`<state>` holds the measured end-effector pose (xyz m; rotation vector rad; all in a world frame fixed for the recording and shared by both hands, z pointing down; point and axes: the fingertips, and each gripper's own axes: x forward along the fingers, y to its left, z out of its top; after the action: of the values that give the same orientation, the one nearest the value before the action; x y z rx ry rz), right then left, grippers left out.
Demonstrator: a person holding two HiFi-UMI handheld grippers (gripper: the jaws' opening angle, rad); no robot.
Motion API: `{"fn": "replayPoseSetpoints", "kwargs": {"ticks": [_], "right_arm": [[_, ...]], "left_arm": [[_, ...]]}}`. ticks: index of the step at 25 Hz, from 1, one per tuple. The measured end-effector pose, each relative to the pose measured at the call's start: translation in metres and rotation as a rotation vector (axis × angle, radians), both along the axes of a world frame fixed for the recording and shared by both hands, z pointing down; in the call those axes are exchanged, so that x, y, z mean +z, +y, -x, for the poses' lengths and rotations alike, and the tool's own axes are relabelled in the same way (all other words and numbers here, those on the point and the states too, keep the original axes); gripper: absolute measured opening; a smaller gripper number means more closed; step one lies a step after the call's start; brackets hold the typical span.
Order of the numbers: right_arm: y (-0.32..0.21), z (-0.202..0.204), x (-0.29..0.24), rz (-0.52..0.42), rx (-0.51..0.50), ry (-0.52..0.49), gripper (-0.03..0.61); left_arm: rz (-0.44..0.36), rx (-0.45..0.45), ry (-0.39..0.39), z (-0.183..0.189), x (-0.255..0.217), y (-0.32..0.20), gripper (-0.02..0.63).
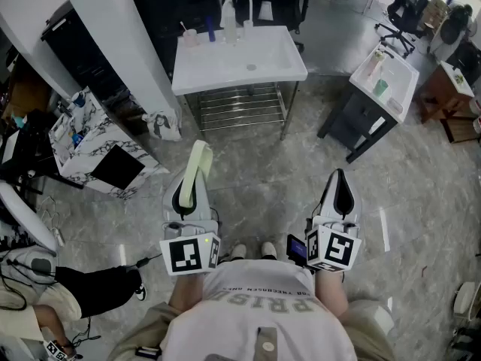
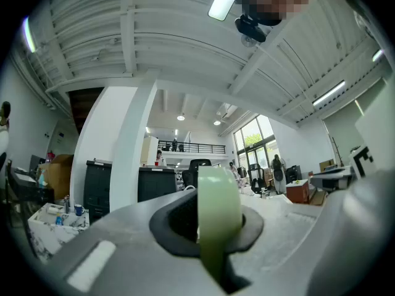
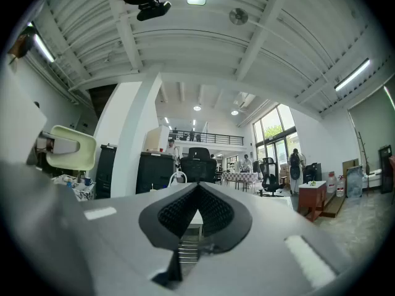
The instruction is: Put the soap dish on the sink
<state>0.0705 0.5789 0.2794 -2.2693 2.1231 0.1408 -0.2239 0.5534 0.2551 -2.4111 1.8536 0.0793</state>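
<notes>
My left gripper is shut on a pale green soap dish, held on edge and sticking out past the jaws toward the sink. In the left gripper view the soap dish stands as a narrow green band clamped between the jaws. The white sink on its metal frame stands straight ahead, well beyond both grippers. My right gripper is shut with nothing in it; in the right gripper view its jaws meet at a point and the soap dish shows at far left.
A faucet and small bottles line the sink's back edge. A second white table stands to the right, an office chair behind it. A marble-patterned box and a white pillar are on the left.
</notes>
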Motion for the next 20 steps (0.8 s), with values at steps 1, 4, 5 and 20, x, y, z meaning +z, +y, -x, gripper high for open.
{"fn": "replayPoseSetpoints", "kwargs": {"ticks": [1,4,5,20], "right_arm": [[0.0005,0.0005,-0.0003,-0.001,0.0,0.002,0.0],[0.0018,0.0016,-0.0007,-0.003,0.0,0.006,0.0],[0.002,0.0017,-0.0004,-0.004,0.0,0.006,0.0],[0.0022,-0.0013,0.0073,0.021,0.005,0.006,-0.002]], "left_arm": [[-0.001,0.001,-0.001,-0.0001,0.0002,0.0004,0.012],[-0.002,0.003,-0.002,0.0,0.0009,0.0017,0.012],[-0.002,0.003,-0.002,0.0002,0.0011,0.002,0.012],[0.007,0.002,-0.016,-0.0028,0.0049,0.0018,0.012]]}}
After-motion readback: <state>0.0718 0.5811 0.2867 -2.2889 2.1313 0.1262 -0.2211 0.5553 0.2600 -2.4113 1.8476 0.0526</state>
